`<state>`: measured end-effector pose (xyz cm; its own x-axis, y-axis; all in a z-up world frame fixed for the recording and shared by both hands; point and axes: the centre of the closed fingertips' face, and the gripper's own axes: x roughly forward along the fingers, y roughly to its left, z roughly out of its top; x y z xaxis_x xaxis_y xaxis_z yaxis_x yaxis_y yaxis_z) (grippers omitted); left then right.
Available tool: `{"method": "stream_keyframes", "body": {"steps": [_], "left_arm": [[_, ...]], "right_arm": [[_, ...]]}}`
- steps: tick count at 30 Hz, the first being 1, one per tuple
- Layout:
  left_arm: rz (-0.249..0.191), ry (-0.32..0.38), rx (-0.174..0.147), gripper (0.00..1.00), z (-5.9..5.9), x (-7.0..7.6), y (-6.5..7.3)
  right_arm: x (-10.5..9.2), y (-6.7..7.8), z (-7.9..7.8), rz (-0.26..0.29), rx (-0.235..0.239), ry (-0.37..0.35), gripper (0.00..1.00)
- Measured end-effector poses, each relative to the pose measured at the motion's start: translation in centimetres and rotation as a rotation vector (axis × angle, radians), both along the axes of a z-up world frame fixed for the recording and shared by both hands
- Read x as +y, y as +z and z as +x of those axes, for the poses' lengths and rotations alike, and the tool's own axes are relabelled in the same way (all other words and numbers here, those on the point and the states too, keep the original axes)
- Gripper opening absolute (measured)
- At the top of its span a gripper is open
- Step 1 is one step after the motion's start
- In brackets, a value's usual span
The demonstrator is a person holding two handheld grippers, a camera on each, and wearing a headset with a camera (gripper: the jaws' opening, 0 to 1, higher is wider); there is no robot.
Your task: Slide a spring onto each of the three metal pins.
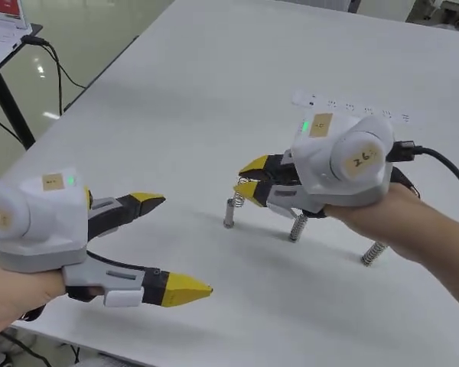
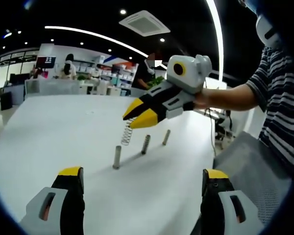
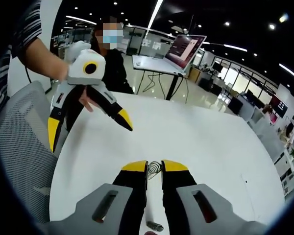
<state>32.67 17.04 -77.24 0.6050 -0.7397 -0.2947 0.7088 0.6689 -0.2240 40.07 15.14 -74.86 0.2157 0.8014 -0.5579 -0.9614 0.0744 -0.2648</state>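
Note:
Three metal pins stand on the white table (image 1: 214, 92). The left pin (image 1: 229, 213) (image 2: 116, 157) is bare. The middle pin (image 1: 298, 227) (image 2: 145, 144) and the right pin (image 1: 373, 253) (image 2: 165, 137) each wear a spring. My right gripper (image 1: 249, 177) (image 2: 137, 112) (image 3: 154, 166) is shut on a spring (image 2: 126, 133) (image 3: 154, 169), which hangs just above and beside the bare pin. Nearer to me and left of the pins, my left gripper (image 1: 172, 245) (image 2: 143, 172) is open and holds nothing.
A white power strip (image 1: 352, 107) lies behind the pins, and a black cable (image 1: 444, 164) runs from the right gripper. A laptop (image 1: 4, 23) sits on a side stand at far left. The table's near edge (image 1: 214, 353) is close to the left gripper. A mesh chair (image 3: 19, 147) stands beside the table.

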Motion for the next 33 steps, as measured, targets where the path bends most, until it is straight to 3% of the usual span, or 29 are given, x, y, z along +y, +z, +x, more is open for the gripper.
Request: {"method": "stream_keyframes", "body": {"steps": [9,13,22,33], "left_arm": [[-0.008,0.007,-0.004,0.98,0.1,0.1,0.2],[-0.041,0.026,-0.005,0.98,0.2,0.3,0.5],[-0.03,0.028,0.001,0.98,0.0,0.6,0.2],[-0.033,0.035,-0.001,0.98,0.0,0.6,0.2]], "right_arm": [[0.6,-0.4,0.4,0.011,0.033,-0.018,0.08],[0.8,-0.8,0.5,-0.001,0.022,-0.015,0.08],[1.1,-1.8,0.7,-0.026,0.023,-0.008,0.08],[1.4,-4.5,0.4,-0.069,0.043,-0.008,0.08]]}}
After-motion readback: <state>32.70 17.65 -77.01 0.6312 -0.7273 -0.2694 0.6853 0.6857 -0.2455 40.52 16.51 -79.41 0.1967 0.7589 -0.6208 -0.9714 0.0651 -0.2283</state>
